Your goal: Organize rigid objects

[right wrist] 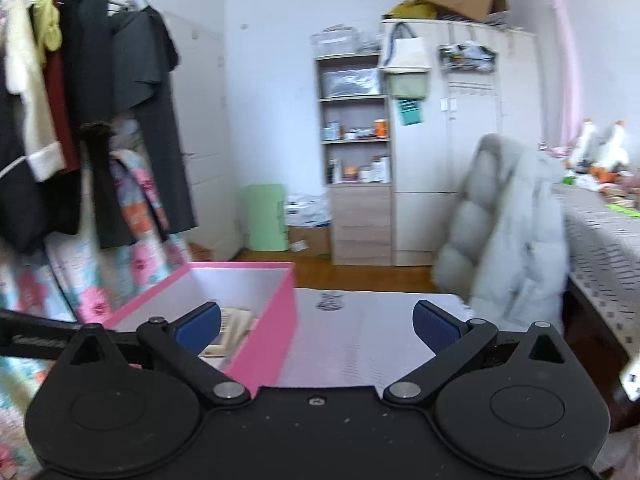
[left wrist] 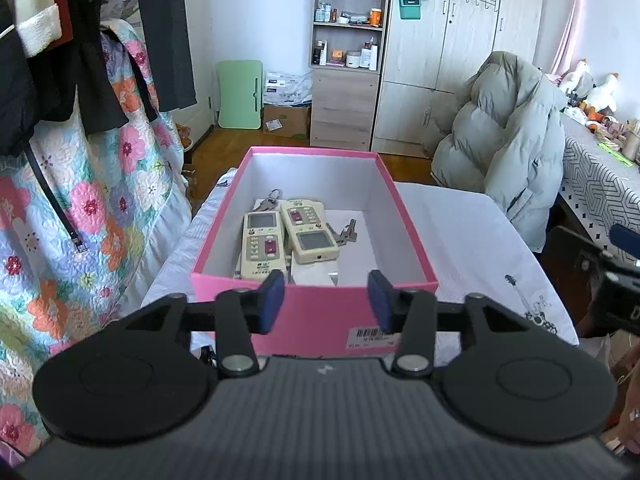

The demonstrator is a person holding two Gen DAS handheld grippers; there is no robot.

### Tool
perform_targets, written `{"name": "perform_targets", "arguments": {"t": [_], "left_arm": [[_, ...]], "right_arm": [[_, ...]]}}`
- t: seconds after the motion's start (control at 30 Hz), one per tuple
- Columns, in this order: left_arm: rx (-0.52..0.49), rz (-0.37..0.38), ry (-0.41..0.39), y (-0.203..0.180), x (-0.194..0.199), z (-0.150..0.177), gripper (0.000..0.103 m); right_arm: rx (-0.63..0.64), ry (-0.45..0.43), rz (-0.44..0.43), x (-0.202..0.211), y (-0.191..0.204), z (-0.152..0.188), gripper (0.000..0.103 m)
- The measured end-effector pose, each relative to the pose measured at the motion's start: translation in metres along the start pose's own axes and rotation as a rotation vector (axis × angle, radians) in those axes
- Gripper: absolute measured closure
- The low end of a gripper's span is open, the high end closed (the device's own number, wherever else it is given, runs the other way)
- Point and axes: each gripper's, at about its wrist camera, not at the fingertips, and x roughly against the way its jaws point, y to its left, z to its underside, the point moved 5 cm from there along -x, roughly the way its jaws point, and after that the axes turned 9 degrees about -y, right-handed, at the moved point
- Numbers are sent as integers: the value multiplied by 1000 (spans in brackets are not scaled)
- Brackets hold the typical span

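Nearest, left gripper [left wrist: 326,300] and right gripper [right wrist: 316,322] both stand apart, holding nothing. Beyond, two remotes [left wrist: 288,236] and keys [left wrist: 346,232] lie inside the pink box [left wrist: 312,312] (contents apparently settled); withdraw clear of its rim.

Left gripper [left wrist: 326,300] sits at the near wall of the pink box [left wrist: 316,316], jaws parted, nothing between the blue pads. Inside the box: two cream remotes [left wrist: 262,244] [left wrist: 308,230] side by side, some keys [left wrist: 346,232] just right of them, white paper underneath. Box is on a white cloth [left wrist: 472,240], grey puffer jacket [left wrist: 508,148] behind.
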Motion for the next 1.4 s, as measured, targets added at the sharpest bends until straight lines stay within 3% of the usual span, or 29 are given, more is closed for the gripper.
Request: {"name": "perform_targets", "arguments": {"t": [0.2,0.53,0.7,1.07,1.4], "left_arm": [[20,-19,-7,6,8,11,39],[4,-29,-58,4,16,20,8],[7,-31,-59,4,16,22,1],[43,-58,-39,14,11,27,0],[4,-72,-47,12,13,29,0]], "right_arm": [[-46,34,-21,6,-1,5,0],[-15,37,-18,14,2,9,0],[6,39,0,16,4,11,0],[27,54,15,14,7,16,0],[24,75,47,11,8,21,0]]}}
